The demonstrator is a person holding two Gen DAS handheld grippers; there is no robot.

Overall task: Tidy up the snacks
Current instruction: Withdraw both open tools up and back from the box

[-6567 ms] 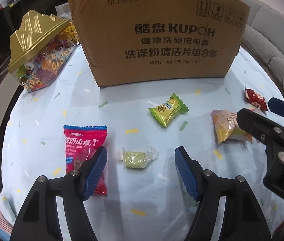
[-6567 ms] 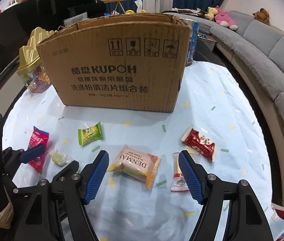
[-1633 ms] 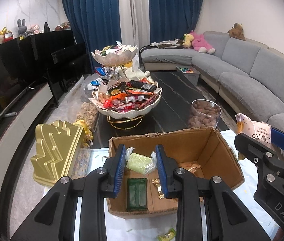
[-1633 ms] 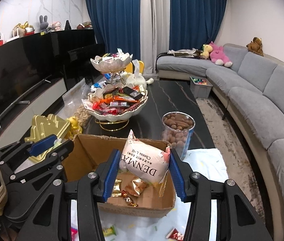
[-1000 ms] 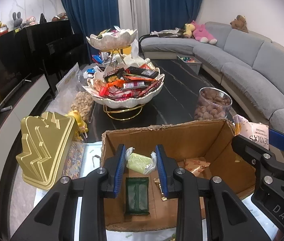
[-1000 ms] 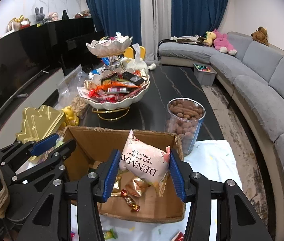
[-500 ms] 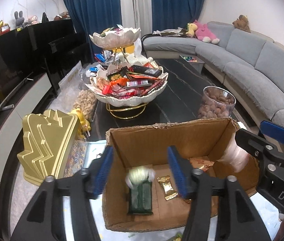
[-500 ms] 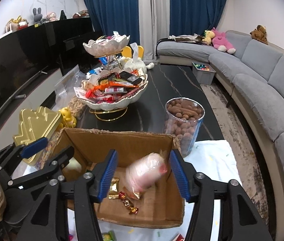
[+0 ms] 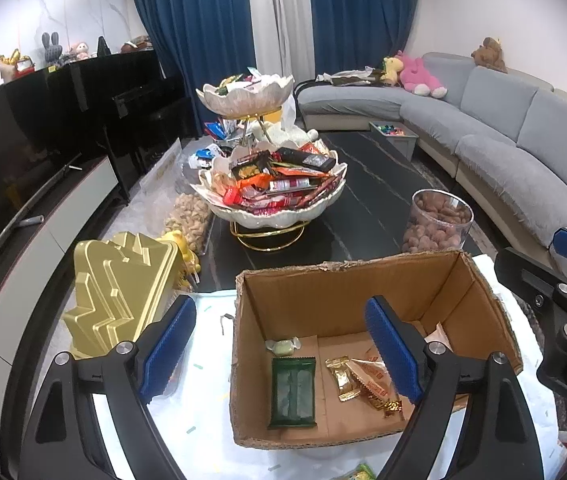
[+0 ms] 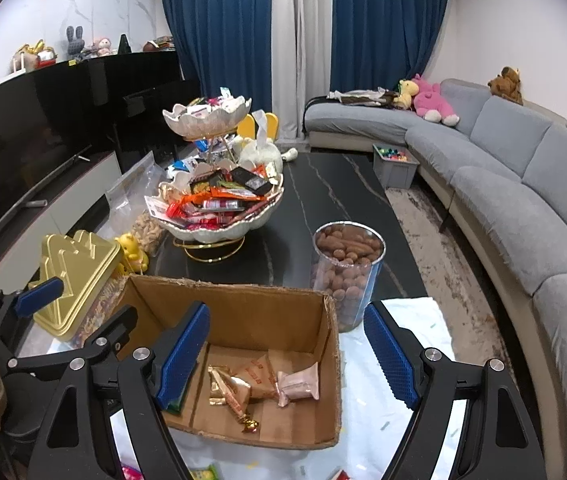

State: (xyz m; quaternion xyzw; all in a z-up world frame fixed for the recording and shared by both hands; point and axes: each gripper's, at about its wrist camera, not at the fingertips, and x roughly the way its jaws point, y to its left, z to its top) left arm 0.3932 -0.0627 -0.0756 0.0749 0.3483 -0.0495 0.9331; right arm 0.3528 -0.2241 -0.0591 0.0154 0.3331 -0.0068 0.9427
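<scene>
Release is the step in hand: above the cardboard box (image 9: 363,292), the left gripper (image 9: 281,346) and right gripper (image 10: 285,354) have just been opening, fingers wide and empty, green candy (image 9: 283,346) and pink packet (image 10: 298,383) inside, so next probably comes fetching counter leftovers.

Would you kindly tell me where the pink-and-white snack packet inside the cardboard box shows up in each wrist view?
Left wrist view: the pink-and-white snack packet is only a sliver at the box's right inner wall, mostly hidden behind the left gripper's right finger.
Right wrist view: it lies in plain sight on the box floor, near the right wall.
Shared landmark: the glass jar of brown nuts behind the cardboard box.
</scene>
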